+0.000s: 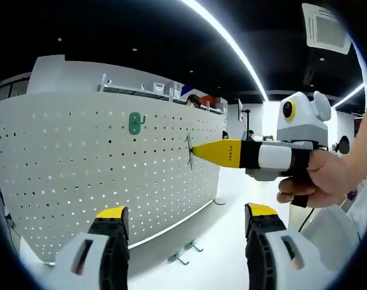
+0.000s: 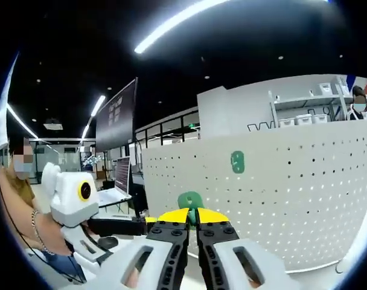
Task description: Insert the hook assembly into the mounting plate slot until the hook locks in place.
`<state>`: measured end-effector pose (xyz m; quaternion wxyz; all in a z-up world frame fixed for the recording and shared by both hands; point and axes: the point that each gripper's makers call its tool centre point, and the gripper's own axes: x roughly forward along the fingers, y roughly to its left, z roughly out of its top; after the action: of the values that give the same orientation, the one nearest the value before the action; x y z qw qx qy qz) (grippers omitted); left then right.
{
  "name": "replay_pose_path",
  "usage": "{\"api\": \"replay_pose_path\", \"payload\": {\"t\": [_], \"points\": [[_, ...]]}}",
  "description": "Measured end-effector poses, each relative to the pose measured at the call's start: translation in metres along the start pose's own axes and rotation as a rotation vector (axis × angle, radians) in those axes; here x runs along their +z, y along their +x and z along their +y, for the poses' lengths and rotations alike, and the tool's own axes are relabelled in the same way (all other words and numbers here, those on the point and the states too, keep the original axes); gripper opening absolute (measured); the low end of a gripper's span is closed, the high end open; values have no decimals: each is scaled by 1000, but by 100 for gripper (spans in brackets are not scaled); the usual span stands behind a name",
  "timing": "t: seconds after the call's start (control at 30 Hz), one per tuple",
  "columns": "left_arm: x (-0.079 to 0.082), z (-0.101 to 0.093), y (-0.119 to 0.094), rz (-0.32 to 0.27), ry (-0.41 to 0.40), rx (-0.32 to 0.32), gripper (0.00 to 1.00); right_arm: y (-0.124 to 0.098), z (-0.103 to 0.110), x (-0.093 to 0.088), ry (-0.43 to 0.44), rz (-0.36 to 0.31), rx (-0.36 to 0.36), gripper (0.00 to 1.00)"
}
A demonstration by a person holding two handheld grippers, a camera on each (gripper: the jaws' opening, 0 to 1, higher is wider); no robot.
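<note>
- A small green plastic hook (image 2: 190,199) is sitting pinched between the closed yellow tips of the right gripper (image 1: 194,151), its thin edge meeting the white perforated metal pegboard (image 1: 81,169).
- A second green hook (image 1: 136,122) is hanging at ten o'clock from it, with bare holes all around.
- A hand (image 1: 319,175) is holding that gripper level.
- The left gripper (image 1: 186,220) is hanging wide apart, holding nothing.
- Two loose hooks (image 1: 185,252) on the white table (image 1: 220,241) are hard to make out.

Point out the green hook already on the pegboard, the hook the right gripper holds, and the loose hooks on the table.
mounted green hook (image 1: 135,122), left gripper view, its body.
held hook (image 2: 190,199), right gripper view, its green top.
loose hooks (image 1: 185,252), left gripper view, their middle.
</note>
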<state>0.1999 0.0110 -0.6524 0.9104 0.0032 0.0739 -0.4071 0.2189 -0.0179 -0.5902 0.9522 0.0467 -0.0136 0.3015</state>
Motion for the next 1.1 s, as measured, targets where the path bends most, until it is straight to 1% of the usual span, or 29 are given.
{"api": "replay_pose_path", "payload": {"t": [0.17,0.27,0.33,0.4,0.57,0.67,0.8,0.97,1.1], "points": [[-7,-1,-2,18,-5,-3,81,-1,-13,8,7,-12,-21,1],[-12,-4,-4,33,-1,-25,81,-1,-23,12,8,-20,-34,1],[-16,-6,-5,48,16,-32,81,-1,-28,16,12,-26,-43,1],[-19,-5,-7,53,17,-34,81,-1,-34,20,27,-34,-50,1],[-28,-5,-14,73,32,-37,79,0,-48,30,25,-53,-79,1],[-35,-5,-18,90,25,-37,79,1,-55,35,21,-60,-95,1],[-46,-6,-23,116,22,-44,79,5,-66,38,5,-55,-125,1],[-54,-6,-29,127,13,-47,78,10,-74,42,5,-61,-148,1],[-60,-6,-33,143,25,-50,78,16,-81,49,0,-75,-163,1]]}}
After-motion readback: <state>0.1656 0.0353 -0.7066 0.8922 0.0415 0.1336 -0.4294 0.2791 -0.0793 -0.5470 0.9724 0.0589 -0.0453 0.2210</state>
